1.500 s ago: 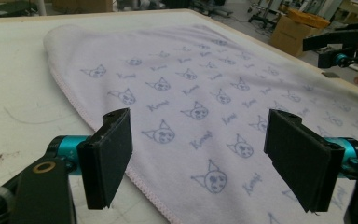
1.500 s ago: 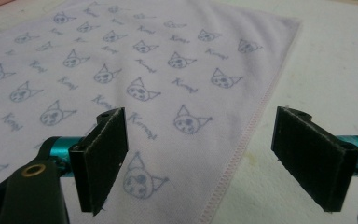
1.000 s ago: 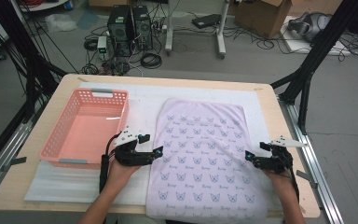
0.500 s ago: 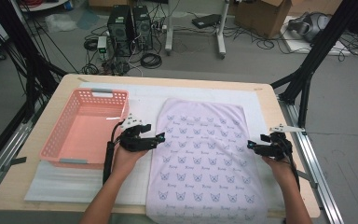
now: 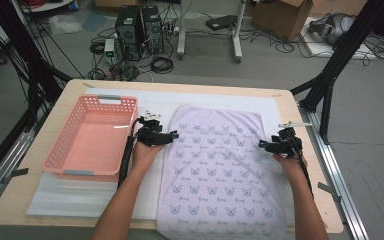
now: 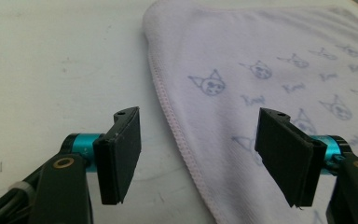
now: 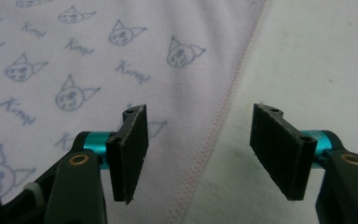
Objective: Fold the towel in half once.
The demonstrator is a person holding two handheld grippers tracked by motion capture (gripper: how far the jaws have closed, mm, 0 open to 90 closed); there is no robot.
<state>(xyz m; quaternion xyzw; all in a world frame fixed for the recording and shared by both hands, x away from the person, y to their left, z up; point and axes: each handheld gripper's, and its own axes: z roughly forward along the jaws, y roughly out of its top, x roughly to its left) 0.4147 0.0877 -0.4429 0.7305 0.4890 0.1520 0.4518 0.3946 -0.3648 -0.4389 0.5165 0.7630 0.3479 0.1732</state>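
Observation:
A pale lilac towel (image 5: 219, 172) printed with small cat faces lies flat on the table, its near end hanging over the front edge. My left gripper (image 5: 174, 135) hovers at the towel's left hem (image 6: 175, 128). It is open and its jaws have just been closing, straddling the hem (image 6: 198, 123) without pressing it. My right gripper (image 5: 263, 145) is at the right hem (image 7: 216, 126), also open. Its jaws (image 7: 198, 121) have been closing too, with the hem below the gap and the pads off the cloth (image 7: 74, 56).
An empty pink plastic basket (image 5: 92, 142) stands left of the towel, close to my left hand. A white foam sheet (image 5: 80, 195) covers the wooden tabletop (image 5: 310, 210). Black frame posts, computers and cables stand on the floor beyond the far edge.
Both hands have slid away from the person along the towel's side hems, toward its far end. The jaws of both grippers stand narrower than before.

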